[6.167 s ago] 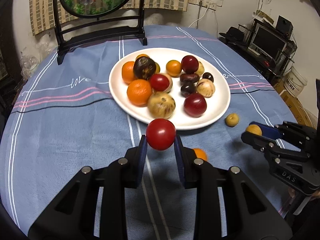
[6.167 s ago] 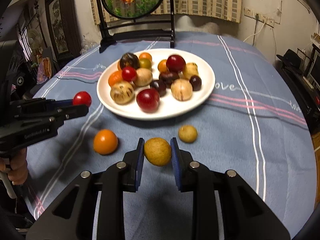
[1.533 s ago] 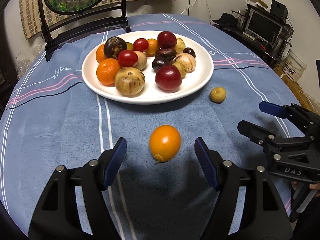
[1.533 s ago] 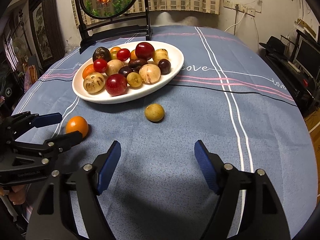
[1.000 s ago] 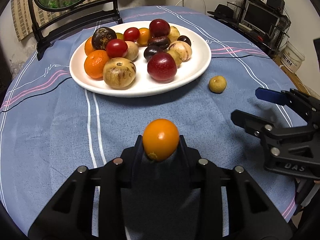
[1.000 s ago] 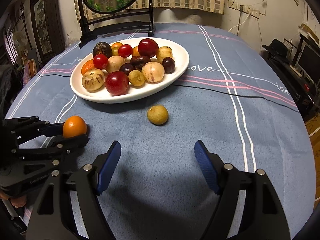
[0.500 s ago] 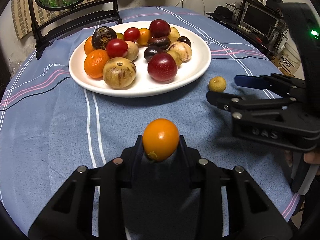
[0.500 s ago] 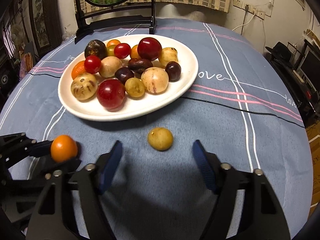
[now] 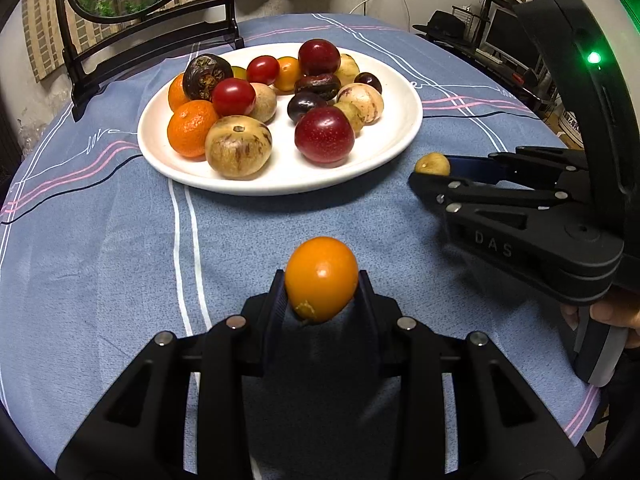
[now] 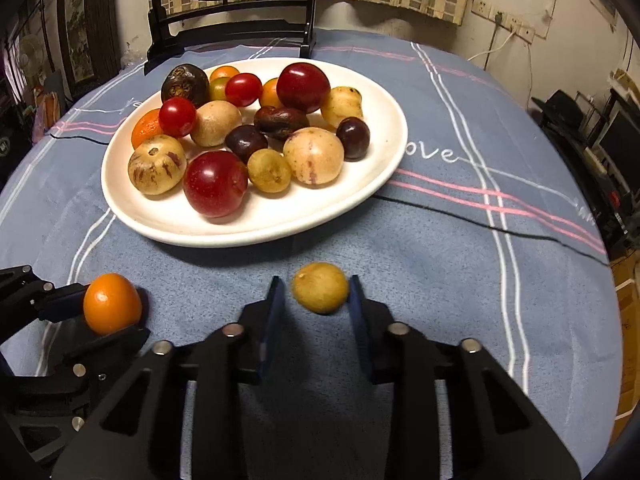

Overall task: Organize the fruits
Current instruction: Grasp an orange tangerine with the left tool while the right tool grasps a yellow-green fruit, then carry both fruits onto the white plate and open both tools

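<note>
A white plate [image 9: 280, 190] [image 10: 240, 236] holding several fruits sits mid-table on the blue cloth. My left gripper [image 9: 321, 280] [image 10: 110, 314] is shut on a small orange fruit [image 9: 321, 278] [image 10: 112, 303], held just over the cloth in front of the plate. My right gripper [image 10: 316, 292] [image 9: 431, 170] is closing on a small yellow-brown fruit [image 10: 320, 287] [image 9: 432, 163] that lies on the cloth near the plate's front right rim. The fruit sits between the blue pads, and the right pad touches it.
A black stand with a round fish picture [image 9: 152, 40] [image 10: 228, 20] stands behind the plate. The table's right edge drops off toward a desk with monitors [image 9: 504, 32]. A person's hand [image 9: 612, 312] holds the right gripper's handle.
The right gripper moved forward to the yellow-brown fruit and its wide jaws came together around it. The left gripper stayed still with the orange fruit.
</note>
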A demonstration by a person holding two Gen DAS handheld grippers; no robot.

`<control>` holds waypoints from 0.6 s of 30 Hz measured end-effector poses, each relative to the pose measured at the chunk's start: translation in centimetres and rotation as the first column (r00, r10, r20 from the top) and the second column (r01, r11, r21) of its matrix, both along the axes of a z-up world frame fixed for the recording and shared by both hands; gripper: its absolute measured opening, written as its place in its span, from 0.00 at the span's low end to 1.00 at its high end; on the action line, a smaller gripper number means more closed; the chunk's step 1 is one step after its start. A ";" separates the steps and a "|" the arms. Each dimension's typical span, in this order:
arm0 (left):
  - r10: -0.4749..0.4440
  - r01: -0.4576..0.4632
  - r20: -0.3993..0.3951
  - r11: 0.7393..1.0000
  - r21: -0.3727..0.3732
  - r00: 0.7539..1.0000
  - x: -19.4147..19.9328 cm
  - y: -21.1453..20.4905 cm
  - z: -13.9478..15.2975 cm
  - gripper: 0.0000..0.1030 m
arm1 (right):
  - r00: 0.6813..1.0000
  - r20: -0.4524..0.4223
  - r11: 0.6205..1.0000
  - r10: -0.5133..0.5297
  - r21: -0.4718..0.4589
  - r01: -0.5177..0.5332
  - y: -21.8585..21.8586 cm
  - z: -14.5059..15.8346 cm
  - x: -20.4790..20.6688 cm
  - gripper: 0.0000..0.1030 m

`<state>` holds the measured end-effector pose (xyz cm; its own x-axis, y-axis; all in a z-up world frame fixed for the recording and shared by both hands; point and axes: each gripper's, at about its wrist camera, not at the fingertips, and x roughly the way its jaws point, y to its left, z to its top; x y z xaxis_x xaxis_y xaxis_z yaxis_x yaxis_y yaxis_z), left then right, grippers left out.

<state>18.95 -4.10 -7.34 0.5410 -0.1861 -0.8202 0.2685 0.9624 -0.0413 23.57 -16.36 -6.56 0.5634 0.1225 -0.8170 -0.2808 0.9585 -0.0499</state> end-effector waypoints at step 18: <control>0.005 -0.006 0.065 1.000 0.021 0.998 -1.2 0.3 2.6 0.34 | 0.997 0.078 0.997 0.002 0.073 -0.007 -2.2 3.5 -3.6 0.27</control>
<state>17.76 -3.76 -4.74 0.5944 -0.1658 -0.7869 0.2647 0.9643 -0.0033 19.96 -18.53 -3.06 0.6239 0.1827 -0.7598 -0.2832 0.9591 -0.0019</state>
